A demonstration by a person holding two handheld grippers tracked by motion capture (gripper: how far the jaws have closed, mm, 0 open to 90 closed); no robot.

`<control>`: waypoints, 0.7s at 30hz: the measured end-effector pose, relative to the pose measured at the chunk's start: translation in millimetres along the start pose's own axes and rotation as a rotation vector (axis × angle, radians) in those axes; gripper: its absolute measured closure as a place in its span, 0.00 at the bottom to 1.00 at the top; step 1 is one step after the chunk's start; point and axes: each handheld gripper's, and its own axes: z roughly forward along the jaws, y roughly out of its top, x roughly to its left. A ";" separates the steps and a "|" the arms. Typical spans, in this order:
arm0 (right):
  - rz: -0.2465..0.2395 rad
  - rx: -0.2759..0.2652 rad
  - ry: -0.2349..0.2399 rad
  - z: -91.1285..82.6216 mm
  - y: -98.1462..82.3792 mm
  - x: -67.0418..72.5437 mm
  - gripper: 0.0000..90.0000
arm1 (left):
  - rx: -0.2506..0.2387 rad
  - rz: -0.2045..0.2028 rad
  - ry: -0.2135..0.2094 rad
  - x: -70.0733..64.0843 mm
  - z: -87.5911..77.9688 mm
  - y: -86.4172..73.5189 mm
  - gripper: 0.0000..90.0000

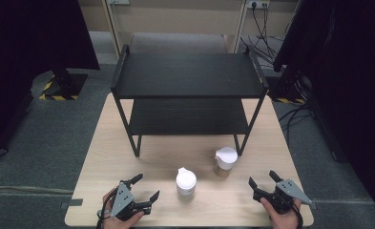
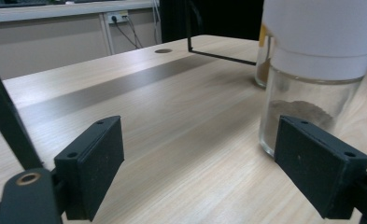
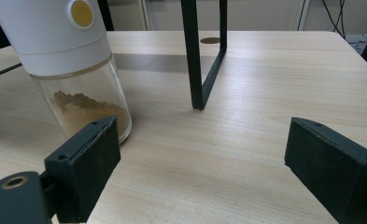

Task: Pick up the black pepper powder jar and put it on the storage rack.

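While both grippers rest low at the table's (image 1: 104,157) near edge:
Left gripper (image 1: 147,189): jaws apart, empty.
Right gripper (image 1: 264,179): jaws apart, empty.
Near jar (image 1: 186,181): upright, between grippers.
Far jar (image 1: 224,160): beside shelf (image 1: 187,76) leg.

2 jars (image 1: 186,181) (image 1: 224,160) on table (image 1: 128,191), before shelf rack (image 1: 187,76), between claws.

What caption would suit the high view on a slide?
Two open hand-held grippers, left and right, flank two white-capped spice jars before a black shelf rack.
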 end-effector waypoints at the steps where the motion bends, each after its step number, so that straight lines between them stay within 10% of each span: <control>1: 0.000 0.000 0.000 0.0 0.1 0.1 0.12 | -0.004 0.000 -0.006 0.2 0.4 -0.6 0.17; 21: -0.010 0.009 -0.002 0.8 1.6 1.7 0.12 | -0.032 0.002 -0.197 -5.7 19.1 13.2 0.17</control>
